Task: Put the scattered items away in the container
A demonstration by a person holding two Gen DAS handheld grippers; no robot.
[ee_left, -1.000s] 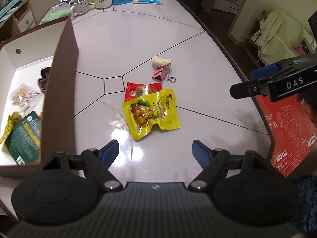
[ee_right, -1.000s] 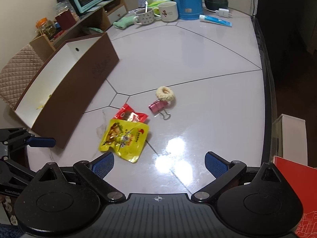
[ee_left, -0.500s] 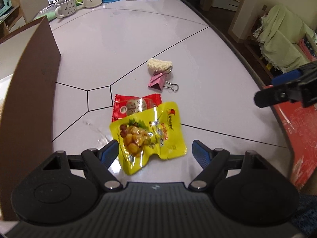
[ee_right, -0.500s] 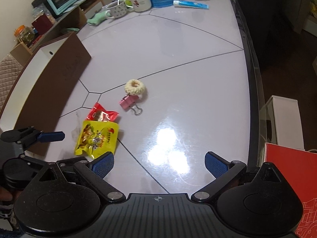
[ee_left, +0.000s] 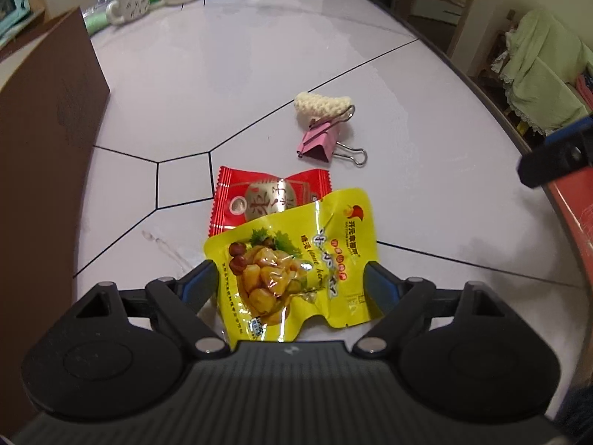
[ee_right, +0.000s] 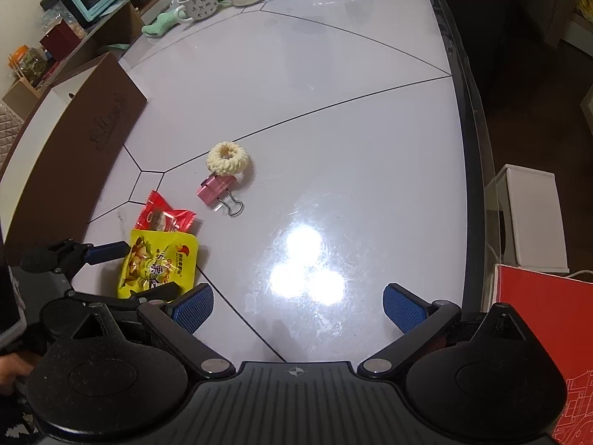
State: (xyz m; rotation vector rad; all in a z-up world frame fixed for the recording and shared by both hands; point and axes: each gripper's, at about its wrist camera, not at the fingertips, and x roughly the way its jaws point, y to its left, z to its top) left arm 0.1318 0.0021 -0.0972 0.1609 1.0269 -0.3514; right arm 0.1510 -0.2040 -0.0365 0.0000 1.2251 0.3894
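The left gripper [ee_left: 287, 283] hung with its fingers spread wide on either side of the yellow snack pouch [ee_left: 296, 263], apparently lined up to pinch it; nothing was gripped. The pouch lay flat on the desk [ee_left: 229, 85], overlapping a red sachet [ee_left: 259, 194], just beside the brown box [ee_right: 74, 141] meant to receive it. Its Chinese print was too small to read. The right gripper [ee_right: 298, 306] was wide and empty.

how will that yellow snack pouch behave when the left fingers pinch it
The glossy yellow foil snack pouch is probably floppy: its edges are crinkled and lifted. The shiny film may slip between the fingers. It overlaps the red candy wrapper, so dragging it could shift that too.
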